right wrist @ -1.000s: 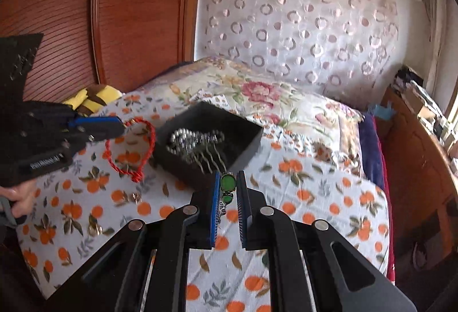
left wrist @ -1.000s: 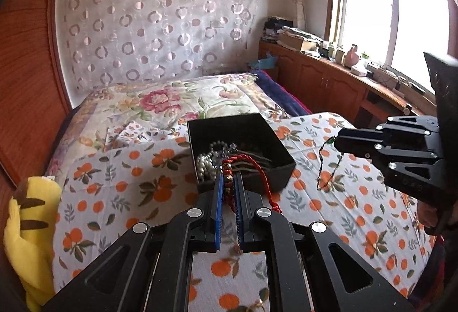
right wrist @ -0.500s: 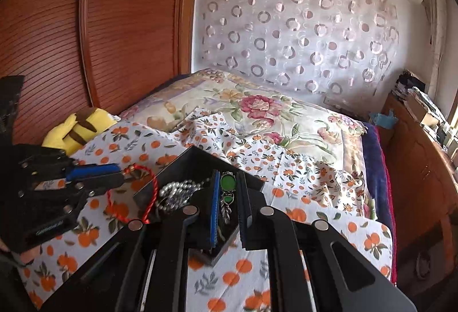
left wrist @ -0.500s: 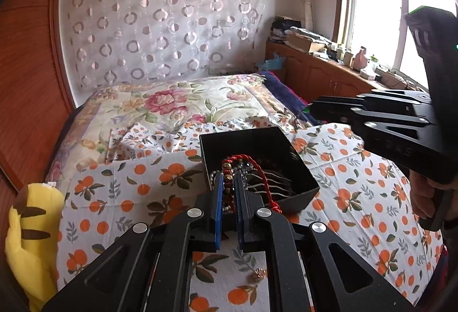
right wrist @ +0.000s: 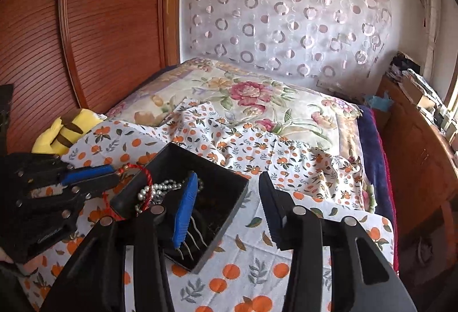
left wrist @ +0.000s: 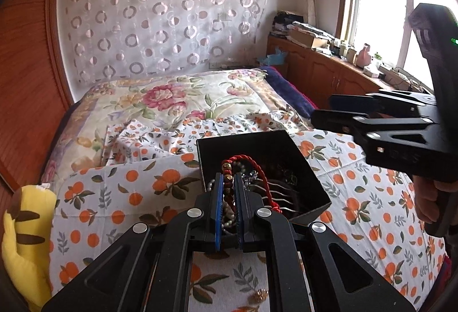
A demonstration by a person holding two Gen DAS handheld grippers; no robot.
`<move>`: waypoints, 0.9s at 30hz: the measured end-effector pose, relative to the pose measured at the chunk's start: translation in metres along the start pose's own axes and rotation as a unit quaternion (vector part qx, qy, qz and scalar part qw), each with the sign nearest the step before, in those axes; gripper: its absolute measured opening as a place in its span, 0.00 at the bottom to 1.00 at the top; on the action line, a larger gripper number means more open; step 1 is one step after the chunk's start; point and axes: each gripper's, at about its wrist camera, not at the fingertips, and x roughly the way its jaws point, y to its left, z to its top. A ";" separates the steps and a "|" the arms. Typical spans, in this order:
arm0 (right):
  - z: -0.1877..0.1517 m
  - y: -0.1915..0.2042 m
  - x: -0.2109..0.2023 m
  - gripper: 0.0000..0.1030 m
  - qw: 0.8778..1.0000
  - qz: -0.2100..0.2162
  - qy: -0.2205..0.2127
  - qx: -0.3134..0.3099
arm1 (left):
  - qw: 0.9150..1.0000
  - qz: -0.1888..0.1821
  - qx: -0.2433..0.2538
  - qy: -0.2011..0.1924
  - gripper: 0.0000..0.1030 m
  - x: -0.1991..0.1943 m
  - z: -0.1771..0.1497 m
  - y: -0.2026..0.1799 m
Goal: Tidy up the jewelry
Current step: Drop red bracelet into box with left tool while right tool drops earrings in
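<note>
Red bracelet between left fingers

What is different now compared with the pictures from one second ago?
The right gripper moved over the black rectangular box; its jaws have just been opening, and the green pendant it held is gone from between them. The left gripper carried the red braided cord bracelet over the box and stays shut on it.

Each fisheye camera looks forward and downward along its own fingers, close above the bed. Both views share the black box and the patterned curtain; each also catches the other gripper.
</note>
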 end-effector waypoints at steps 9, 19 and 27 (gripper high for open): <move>-0.012 -0.009 -0.013 0.46 1.000 -0.006 -0.003 -0.004 | 1.000 -0.001 -0.005 0.004 0.06 0.016 0.004 -0.004; -0.037 -0.001 -0.026 0.46 1.000 0.007 0.000 -0.011 | 1.000 0.014 -0.005 0.000 0.30 0.014 0.002 -0.002; -0.062 0.014 -0.037 0.46 1.000 0.030 -0.003 -0.008 | 1.000 0.026 0.003 0.000 0.44 -0.007 -0.020 0.013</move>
